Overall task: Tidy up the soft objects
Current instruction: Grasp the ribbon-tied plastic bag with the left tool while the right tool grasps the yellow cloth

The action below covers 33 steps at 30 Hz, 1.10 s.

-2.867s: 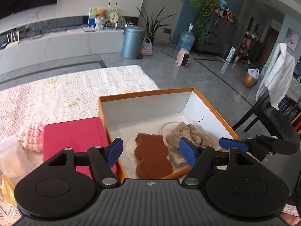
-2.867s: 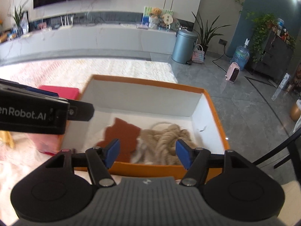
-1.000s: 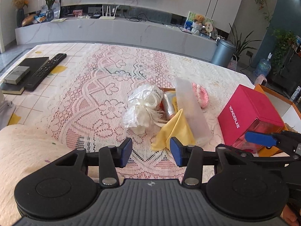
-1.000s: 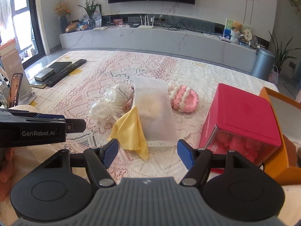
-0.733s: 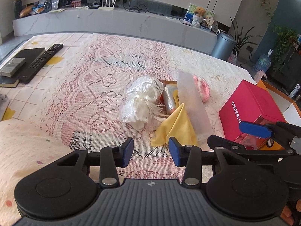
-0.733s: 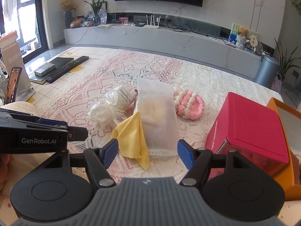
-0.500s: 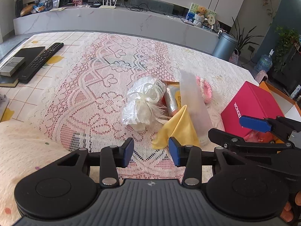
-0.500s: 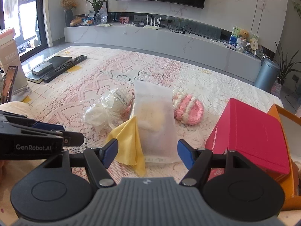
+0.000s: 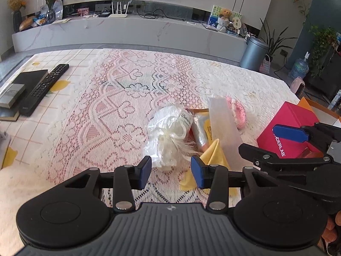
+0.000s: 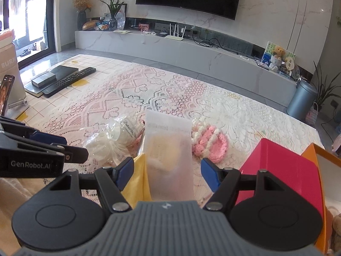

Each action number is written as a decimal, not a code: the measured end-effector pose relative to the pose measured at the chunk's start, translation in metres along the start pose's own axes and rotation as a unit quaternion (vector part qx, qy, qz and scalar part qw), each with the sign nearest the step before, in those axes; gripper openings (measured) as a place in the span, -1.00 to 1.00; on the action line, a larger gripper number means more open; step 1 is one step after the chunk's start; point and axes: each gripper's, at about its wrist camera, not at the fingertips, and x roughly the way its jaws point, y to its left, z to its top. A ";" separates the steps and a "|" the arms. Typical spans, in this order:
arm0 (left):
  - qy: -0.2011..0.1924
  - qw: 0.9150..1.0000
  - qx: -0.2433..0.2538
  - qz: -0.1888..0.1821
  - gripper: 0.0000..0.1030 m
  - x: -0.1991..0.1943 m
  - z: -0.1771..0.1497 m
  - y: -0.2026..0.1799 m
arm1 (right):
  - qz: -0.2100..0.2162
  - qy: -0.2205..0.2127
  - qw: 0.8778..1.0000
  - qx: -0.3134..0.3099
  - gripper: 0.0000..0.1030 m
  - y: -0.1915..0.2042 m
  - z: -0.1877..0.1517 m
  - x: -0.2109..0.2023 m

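Observation:
A pile of soft things lies on the lace-covered table. A clear bag of white fluff (image 9: 170,136) (image 10: 110,143) lies at its left. Beside it lie a yellow cloth (image 9: 211,153) (image 10: 138,177), a frosted pouch (image 9: 223,125) (image 10: 170,151) and a pink-and-white knitted piece (image 9: 237,111) (image 10: 210,143). My left gripper (image 9: 171,171) is open and empty, just short of the white bag. My right gripper (image 10: 167,173) is open and empty, its fingers either side of the frosted pouch's near end. The right gripper also shows in the left wrist view (image 9: 298,145).
A red box (image 9: 289,128) (image 10: 283,170) stands right of the pile, with the orange-rimmed box (image 10: 313,155) behind it. A remote (image 9: 44,87) and a dark book (image 9: 23,83) lie at the far left. A phone on a stand (image 10: 6,91) is at the left edge.
Both grippers turned from the orange box to the pile of soft things on the left. Over the last second both have moved closer to the pile, still open.

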 end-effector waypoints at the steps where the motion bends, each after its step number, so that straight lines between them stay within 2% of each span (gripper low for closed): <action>1: 0.002 1.000 0.000 -0.003 -0.02 0.002 0.002 0.001 | 0.000 0.000 1.000 -0.001 0.33 0.000 0.001 0.002; 8: 0.007 0.999 -0.025 -0.023 -0.02 0.013 0.004 0.012 | 0.000 0.007 1.000 -0.009 0.31 -0.001 0.006 0.019; 13: 0.012 0.998 -0.051 -0.039 -0.02 0.020 0.004 0.019 | 0.008 0.019 1.000 -0.013 0.23 0.001 0.007 0.036; 17: 0.014 0.997 -0.062 -0.036 0.11 0.027 0.009 0.021 | 0.023 0.024 0.999 -0.006 0.23 0.001 0.006 0.042; 24: 0.032 0.999 -0.018 -0.015 0.30 0.052 0.024 0.012 | 0.025 0.033 0.999 0.005 0.23 -0.001 0.006 0.053; 28: 0.056 0.998 -0.005 0.000 0.34 0.072 0.026 0.012 | 0.037 0.038 0.999 0.008 0.23 0.001 0.005 0.048; 33: 0.065 0.998 0.009 0.015 0.34 0.085 0.027 0.011 | 0.048 0.048 0.998 0.010 0.21 0.011 -0.005 0.045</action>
